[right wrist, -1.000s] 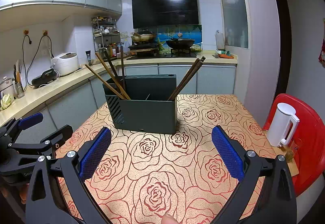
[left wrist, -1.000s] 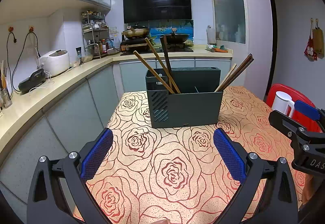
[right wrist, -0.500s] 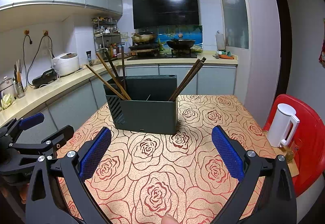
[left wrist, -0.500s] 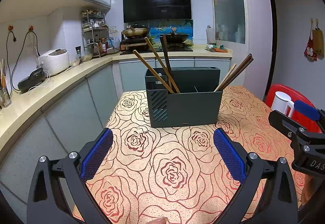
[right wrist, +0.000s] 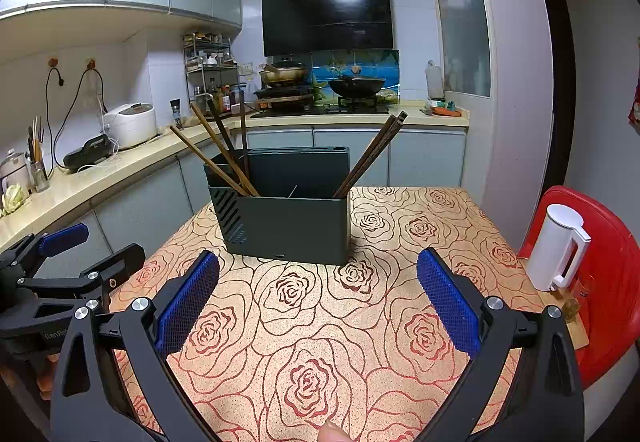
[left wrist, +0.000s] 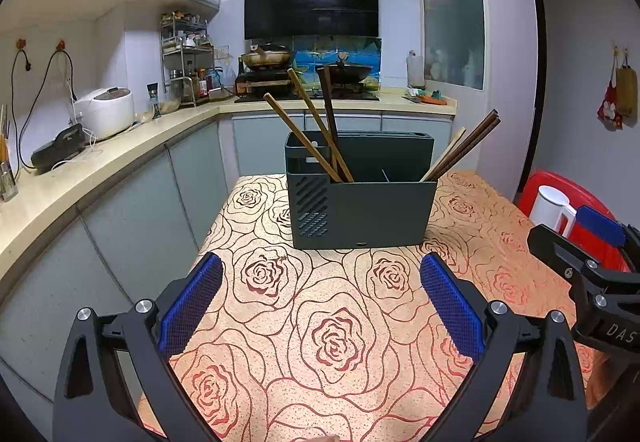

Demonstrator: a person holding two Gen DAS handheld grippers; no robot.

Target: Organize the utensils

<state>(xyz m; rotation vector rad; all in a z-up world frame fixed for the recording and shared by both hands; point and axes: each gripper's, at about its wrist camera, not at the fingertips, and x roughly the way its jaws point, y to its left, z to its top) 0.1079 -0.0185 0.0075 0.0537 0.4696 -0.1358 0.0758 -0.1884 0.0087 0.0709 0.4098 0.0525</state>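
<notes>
On the rose-patterned counter (left wrist: 332,342): one dark green rectangular plastic utensil holder (left wrist: 362,201), wooden chopsticks (left wrist: 316,129) leaning at both ends. Left tool (left wrist: 320,306) and right tool (right wrist: 318,302): spread wide, empty. Step: approach; next likely needs reaching a chopstick.

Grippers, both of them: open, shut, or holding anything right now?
Left gripper: open, holding nothing, above the table.
Right gripper: open, holding nothing, facing the utensil holder.

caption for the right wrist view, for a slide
Open right gripper faces a dark utensil holder with chopsticks on a rose-patterned table.
</notes>
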